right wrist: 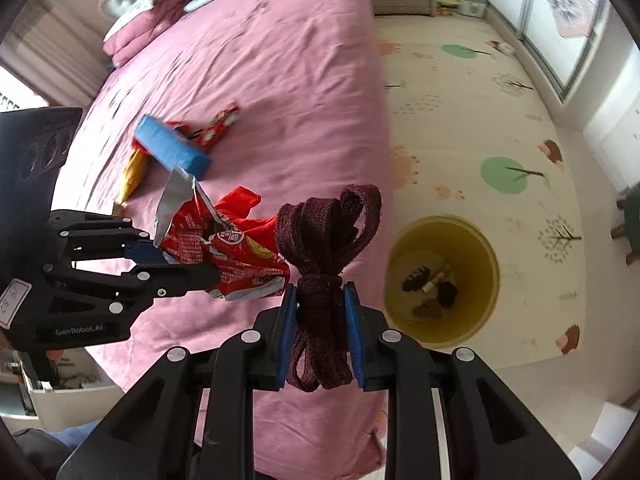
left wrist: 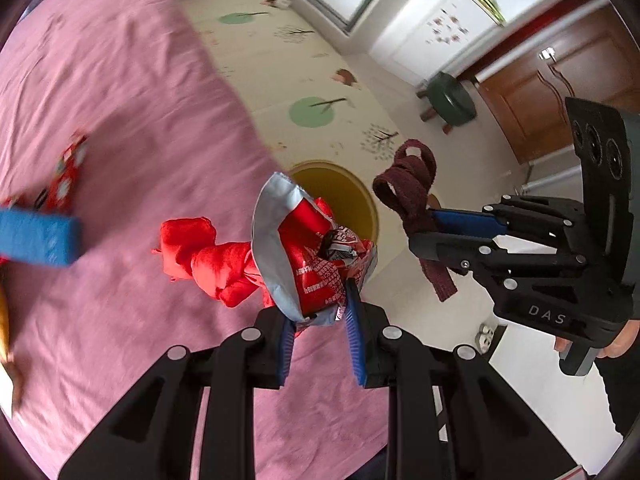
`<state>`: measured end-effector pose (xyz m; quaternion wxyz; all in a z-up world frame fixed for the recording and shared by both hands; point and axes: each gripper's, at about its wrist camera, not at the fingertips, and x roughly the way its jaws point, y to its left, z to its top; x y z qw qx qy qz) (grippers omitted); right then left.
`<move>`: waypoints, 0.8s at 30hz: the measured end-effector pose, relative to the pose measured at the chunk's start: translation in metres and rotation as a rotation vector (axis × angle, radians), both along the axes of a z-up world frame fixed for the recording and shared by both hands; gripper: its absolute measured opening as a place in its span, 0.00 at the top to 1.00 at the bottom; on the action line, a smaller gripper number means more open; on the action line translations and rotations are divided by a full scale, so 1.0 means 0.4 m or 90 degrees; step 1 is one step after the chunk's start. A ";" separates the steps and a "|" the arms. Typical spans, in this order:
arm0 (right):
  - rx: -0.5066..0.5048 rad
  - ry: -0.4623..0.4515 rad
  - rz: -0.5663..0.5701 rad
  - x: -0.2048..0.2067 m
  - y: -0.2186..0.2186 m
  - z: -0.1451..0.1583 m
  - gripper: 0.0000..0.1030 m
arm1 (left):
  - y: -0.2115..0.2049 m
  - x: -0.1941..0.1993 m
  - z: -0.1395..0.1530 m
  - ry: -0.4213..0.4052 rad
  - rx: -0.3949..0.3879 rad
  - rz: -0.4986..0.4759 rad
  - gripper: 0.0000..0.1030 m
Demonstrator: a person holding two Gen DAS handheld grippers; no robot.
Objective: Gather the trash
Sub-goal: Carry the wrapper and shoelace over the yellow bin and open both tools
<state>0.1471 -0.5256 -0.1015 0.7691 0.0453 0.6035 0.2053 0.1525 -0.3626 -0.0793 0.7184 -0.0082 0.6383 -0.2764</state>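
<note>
Maroon strap bundle (right wrist: pixel 320 264) pinched in right hand-held gripper (right wrist: pixel 320 336), left hand-held gripper (left wrist: pixel 320 336) clamping crumpled snack bag (left wrist: pixel 312 248); centre each over yellow bin (right wrist: pixel 492 280), then release.

The left hand-held gripper (left wrist: pixel 320 320) clamps a red snack wrapper (left wrist: pixel 312 256) above the pink bedspread (left wrist: pixel 120 80).

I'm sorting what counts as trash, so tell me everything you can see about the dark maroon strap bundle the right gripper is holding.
The dark maroon woven fabric strap bundle looks like flat textured webbing, folded into several loops and wound around its own middle. The right gripper is shut on that wound middle, its blue-padded fingers pressing either side. Loops fan out above the grip and loose ends hang below. It is held in the air over the edge of the pink bedsheet, beside the yellow round trash bin on the floor; nothing else clearly touches it.
</note>
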 end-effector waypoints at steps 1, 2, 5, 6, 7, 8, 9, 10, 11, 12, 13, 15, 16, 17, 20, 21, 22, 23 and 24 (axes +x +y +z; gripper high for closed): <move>-0.001 0.001 -0.011 0.001 -0.022 -0.002 0.78 | -0.022 0.004 0.000 0.000 -0.001 -0.011 0.77; -0.002 0.001 -0.021 0.001 -0.044 -0.004 0.78 | -0.039 0.008 -0.001 0.000 -0.002 -0.019 0.77; -0.007 0.001 -0.046 0.001 -0.106 -0.008 0.78 | -0.107 0.020 0.001 -0.003 -0.006 -0.052 0.77; -0.009 0.001 -0.054 0.001 -0.127 -0.009 0.78 | -0.123 0.024 0.001 -0.003 -0.008 -0.060 0.77; -0.011 0.001 -0.061 0.002 -0.144 -0.010 0.78 | -0.151 0.030 0.002 -0.006 -0.009 -0.072 0.77; -0.013 0.000 -0.066 0.002 -0.158 -0.011 0.78 | -0.170 0.034 0.004 -0.006 -0.011 -0.079 0.77; -0.015 0.000 -0.072 0.002 -0.177 -0.012 0.78 | -0.186 0.039 0.002 -0.006 -0.012 -0.085 0.77; -0.016 0.001 -0.076 0.001 -0.189 -0.014 0.78 | -0.209 0.045 0.002 -0.008 -0.012 -0.094 0.77; -0.019 0.000 -0.082 0.002 -0.206 -0.016 0.78 | -0.229 0.049 0.001 -0.009 -0.012 -0.103 0.77; -0.020 0.001 -0.085 0.003 -0.218 -0.018 0.78 | -0.253 0.054 -0.001 -0.010 -0.011 -0.114 0.77; -0.021 0.001 -0.092 0.003 -0.233 -0.020 0.78 | -0.270 0.059 -0.005 -0.011 -0.010 -0.123 0.77; -0.019 0.003 -0.104 0.001 -0.264 -0.025 0.78 | -0.302 0.068 -0.014 -0.011 -0.007 -0.137 0.77; -0.018 0.004 -0.109 0.000 -0.277 -0.027 0.78 | -0.312 0.071 -0.018 -0.011 -0.006 -0.142 0.77; -0.018 0.005 -0.112 0.000 -0.285 -0.029 0.78 | -0.326 0.074 -0.022 -0.009 -0.004 -0.149 0.77; -0.019 0.011 -0.121 0.000 -0.318 -0.040 0.78 | -0.365 0.082 -0.037 -0.006 0.002 -0.168 0.77; -0.018 0.013 -0.124 0.000 -0.327 -0.043 0.78 | -0.378 0.084 -0.042 -0.006 0.005 -0.177 0.77; -0.017 0.016 -0.127 0.001 -0.337 -0.048 0.78 | -0.392 0.084 -0.044 -0.006 0.008 -0.181 0.77; -0.017 0.019 -0.128 0.002 -0.347 -0.053 0.78 | -0.402 0.085 -0.049 -0.006 0.010 -0.186 0.77; -0.019 0.020 -0.131 0.003 -0.355 -0.056 0.78 | -0.412 0.089 -0.055 -0.004 0.012 -0.189 0.77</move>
